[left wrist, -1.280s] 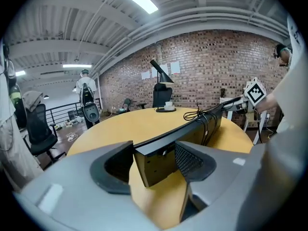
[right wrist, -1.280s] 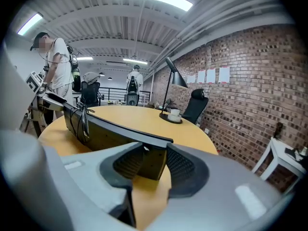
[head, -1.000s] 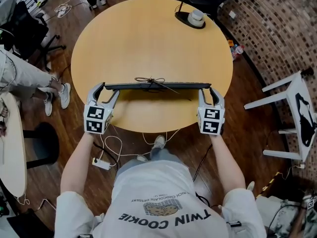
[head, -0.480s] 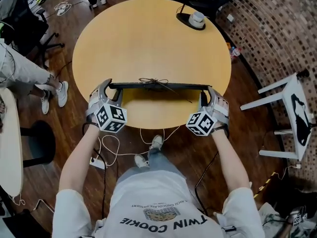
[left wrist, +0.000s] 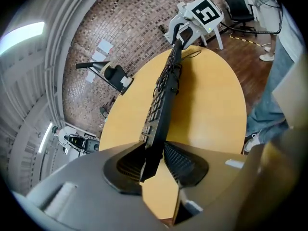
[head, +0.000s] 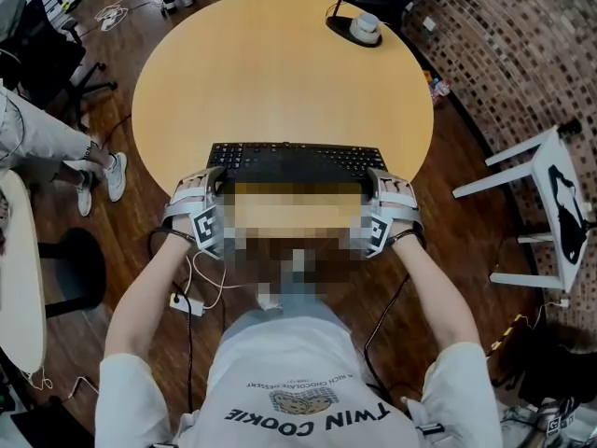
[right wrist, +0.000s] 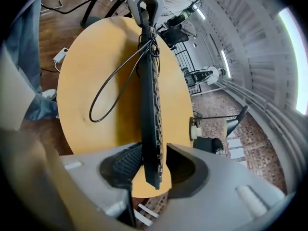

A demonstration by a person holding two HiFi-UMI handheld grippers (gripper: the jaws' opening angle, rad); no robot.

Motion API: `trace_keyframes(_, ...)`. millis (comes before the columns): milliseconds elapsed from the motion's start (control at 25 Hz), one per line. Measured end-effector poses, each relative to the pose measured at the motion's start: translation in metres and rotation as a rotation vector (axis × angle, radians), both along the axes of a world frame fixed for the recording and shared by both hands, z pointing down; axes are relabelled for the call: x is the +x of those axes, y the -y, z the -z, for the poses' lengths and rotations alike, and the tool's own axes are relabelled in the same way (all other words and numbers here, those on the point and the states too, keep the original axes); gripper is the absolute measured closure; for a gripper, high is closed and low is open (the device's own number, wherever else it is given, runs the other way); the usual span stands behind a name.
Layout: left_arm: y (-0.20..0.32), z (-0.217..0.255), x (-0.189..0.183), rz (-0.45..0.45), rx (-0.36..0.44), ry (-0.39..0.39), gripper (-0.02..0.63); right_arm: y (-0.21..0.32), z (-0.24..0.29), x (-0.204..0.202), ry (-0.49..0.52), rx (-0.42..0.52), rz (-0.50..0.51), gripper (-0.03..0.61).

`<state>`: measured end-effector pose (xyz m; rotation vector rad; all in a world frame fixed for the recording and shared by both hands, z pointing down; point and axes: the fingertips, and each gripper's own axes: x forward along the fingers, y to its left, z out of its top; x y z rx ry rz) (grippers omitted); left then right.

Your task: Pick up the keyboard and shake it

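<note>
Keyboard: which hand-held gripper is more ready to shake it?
Right, probably. The right hand-held gripper clamps the keyboard end squarely; the left hand-held gripper has its end too, but its jaws have just been closing. Both will likely shake together.

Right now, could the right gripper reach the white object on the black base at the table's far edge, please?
Probably not: the right gripper is clamped on the keyboard, and the white object sits far across the table, at its opposite edge.

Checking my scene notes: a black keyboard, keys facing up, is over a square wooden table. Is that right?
Not quite. The table is round, not square, as the head view shows. The rest stands: the black keyboard is over it with its keys facing up.
</note>
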<state>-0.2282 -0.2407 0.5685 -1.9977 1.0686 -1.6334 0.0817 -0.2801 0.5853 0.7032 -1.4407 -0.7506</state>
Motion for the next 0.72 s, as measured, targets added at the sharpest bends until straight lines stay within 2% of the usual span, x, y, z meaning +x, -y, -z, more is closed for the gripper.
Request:
trace_keyframes(120,-0.003,-0.007,0.0,-0.003,-0.013,0.014,0.482,-0.006,-0.011,0.001,-0.02,-0.012,0.009,0.468)
trace_keyframes(360,-0.004,-0.02,-0.003,-0.017,-0.037,0.081,0.477,-0.01,-0.023,-0.003,-0.058,-0.04,-0.003,0.466)
trace_keyframes(560,-0.012,-0.036,0.0,-0.036,-0.117,0.104,0.474,-0.016,-0.033,0.0,-0.104,-0.123,-0.023,0.463)
trace_keyframes(720,-0.013,-0.039,-0.003,-0.044,-0.167,0.15,0.476,-0.016,-0.038,-0.004,-0.067,-0.205,-0.07,0.46)
